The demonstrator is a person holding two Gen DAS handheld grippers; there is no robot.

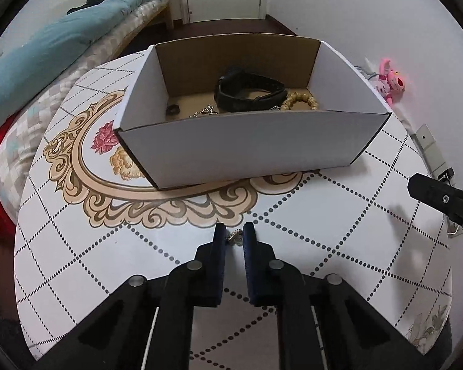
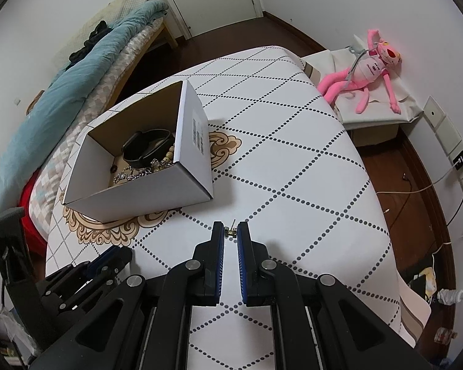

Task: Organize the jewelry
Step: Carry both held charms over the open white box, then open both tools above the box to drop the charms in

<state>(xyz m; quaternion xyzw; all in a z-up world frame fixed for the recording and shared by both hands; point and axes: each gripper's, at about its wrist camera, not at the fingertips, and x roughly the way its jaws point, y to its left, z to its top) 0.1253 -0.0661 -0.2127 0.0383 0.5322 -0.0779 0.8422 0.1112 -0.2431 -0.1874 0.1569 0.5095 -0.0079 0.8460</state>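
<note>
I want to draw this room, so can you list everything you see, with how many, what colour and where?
Box: one, white cardboard, on the table.
Watch: one, black, in the box.
Bead bracelet: one, tan, in the box.
Chains: silvery tangle, in the box.
Table: one, white with dotted diamonds.
Plush toy: one, pink, beside the table.
Blanket: one, teal, on the bed.
Left gripper: black, shut on a small silvery piece.
Right gripper: black, shut on a tiny gold piece.

Box (image 1: pixel 250 145) is plain cardboard, matt white outside and raw brown inside. Table (image 1: pixel 339 215) looks smooth and a bit glossy, and the grippers (image 2: pixel 231 232) are matt black plastic with shiny metal pins.
</note>
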